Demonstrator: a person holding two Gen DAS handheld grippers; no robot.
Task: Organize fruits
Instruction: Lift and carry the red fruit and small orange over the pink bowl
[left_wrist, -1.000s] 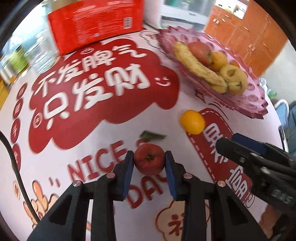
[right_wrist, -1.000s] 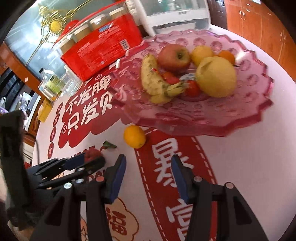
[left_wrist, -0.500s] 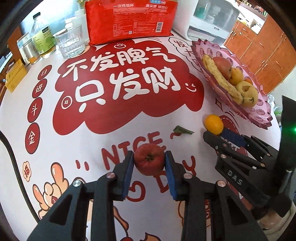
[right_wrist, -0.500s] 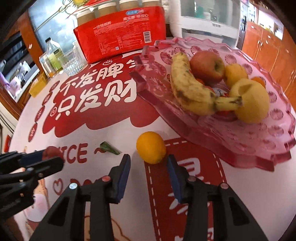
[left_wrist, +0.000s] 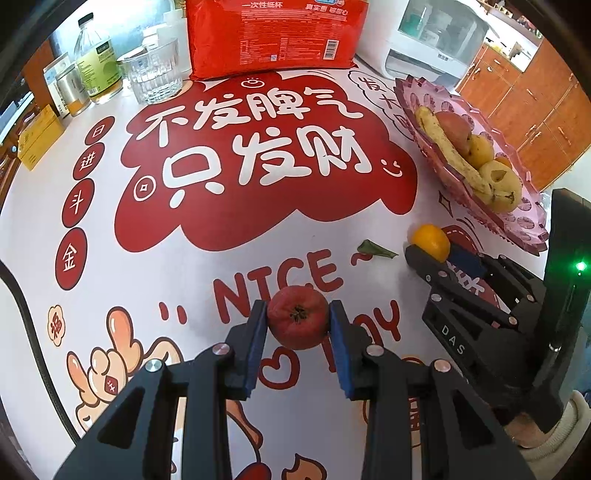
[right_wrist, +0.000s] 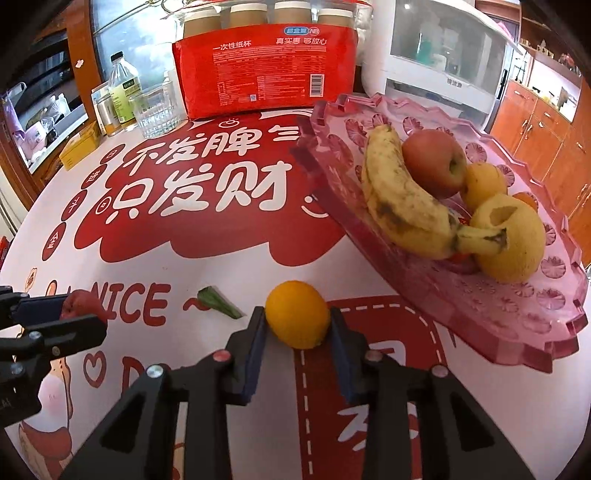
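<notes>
My left gripper (left_wrist: 297, 315) is shut on a small red fruit (left_wrist: 297, 323), held just above the printed tablecloth. To its right, the jaws of my right gripper (right_wrist: 297, 326) are closing on an orange (right_wrist: 297, 317) that rests on the cloth, and both blue pads touch its sides. The orange (left_wrist: 430, 242) also shows in the left wrist view at the right gripper's tips. A pink scalloped plate (right_wrist: 517, 332) stands just right of the orange, holding a banana (right_wrist: 399, 206), a red apple (right_wrist: 432, 162) and yellow fruits (right_wrist: 509, 240).
A green leaf (left_wrist: 375, 249) lies on the cloth between the two grippers. At the back stand a red package (left_wrist: 273, 33), a glass (left_wrist: 155, 74), a bottle (left_wrist: 96, 59) and a white appliance (left_wrist: 436, 33). A yellow box (left_wrist: 37, 144) sits far left.
My right gripper moved forward to the orange and its jaws narrowed onto it. My left gripper kept its grip on the red fruit and shifted a little across the table.
</notes>
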